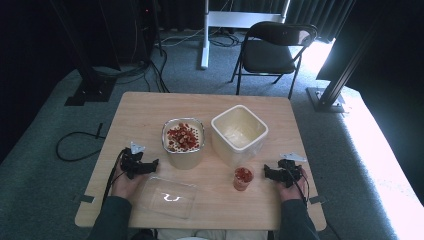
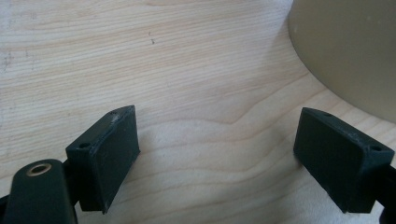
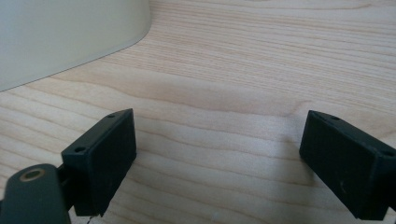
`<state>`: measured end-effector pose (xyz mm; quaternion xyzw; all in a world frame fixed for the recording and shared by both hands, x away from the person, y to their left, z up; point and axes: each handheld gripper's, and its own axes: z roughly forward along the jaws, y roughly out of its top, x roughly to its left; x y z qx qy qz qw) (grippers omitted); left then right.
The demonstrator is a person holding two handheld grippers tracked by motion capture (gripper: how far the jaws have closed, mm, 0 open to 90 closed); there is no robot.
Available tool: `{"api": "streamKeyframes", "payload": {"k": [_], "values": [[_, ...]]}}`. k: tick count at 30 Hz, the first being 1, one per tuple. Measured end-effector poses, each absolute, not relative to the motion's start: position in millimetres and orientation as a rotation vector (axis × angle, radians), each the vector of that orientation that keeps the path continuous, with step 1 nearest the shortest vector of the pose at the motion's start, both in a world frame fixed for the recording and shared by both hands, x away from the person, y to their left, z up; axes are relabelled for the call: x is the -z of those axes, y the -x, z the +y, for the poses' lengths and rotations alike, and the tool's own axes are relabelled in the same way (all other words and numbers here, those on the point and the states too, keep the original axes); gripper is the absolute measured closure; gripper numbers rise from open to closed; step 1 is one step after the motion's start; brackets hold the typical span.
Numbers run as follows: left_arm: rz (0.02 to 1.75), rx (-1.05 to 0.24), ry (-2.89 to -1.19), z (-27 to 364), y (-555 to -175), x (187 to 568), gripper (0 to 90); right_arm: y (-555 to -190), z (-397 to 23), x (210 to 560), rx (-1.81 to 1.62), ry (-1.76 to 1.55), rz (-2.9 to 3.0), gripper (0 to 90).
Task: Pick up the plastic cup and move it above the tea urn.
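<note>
Wooden table (image 1: 150,107) carries everything. Empty cream tub (image 1: 239,133) sits upright right of centre, mouth up; the tub of red pieces (image 1: 183,141) stands just left of it, also upright. A clear lid (image 1: 167,196) lies flat at the front edge, long axis roughly left to right. A small cup of red pieces (image 1: 243,178) stands upright in front of the empty tub. Left gripper (image 1: 145,165) rests near the filled tub, jaws spread wide, nothing between them. Right gripper (image 1: 270,173) sits just right of the cup, jaws spread, probably not touching it.
</note>
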<state>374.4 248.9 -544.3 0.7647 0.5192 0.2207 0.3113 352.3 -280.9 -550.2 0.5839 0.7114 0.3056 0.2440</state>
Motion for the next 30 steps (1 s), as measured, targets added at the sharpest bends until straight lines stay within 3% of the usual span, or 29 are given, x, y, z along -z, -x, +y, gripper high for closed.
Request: {"api": "streamKeyframes", "payload": {"k": [12, 17, 27, 30], "values": [[1.384, -0.591, -2.011, 252, -375, 544, 15.8, -352, -281, 550, -0.837, -1.591, 1.947, 10.2], [1.420, -0.615, -1.978, 264, -370, 543, 25.1, -352, -281, 550, -0.837, -1.591, 1.948, 10.2], [1.393, -0.574, -2.037, 284, -364, 539, 24.2, -351, -281, 550, -0.838, -1.589, 1.950, 10.2], [1.390, -0.585, -2.055, 283, -362, 537, 28.5, -351, -281, 550, -0.838, -1.589, 1.950, 10.2]]}}
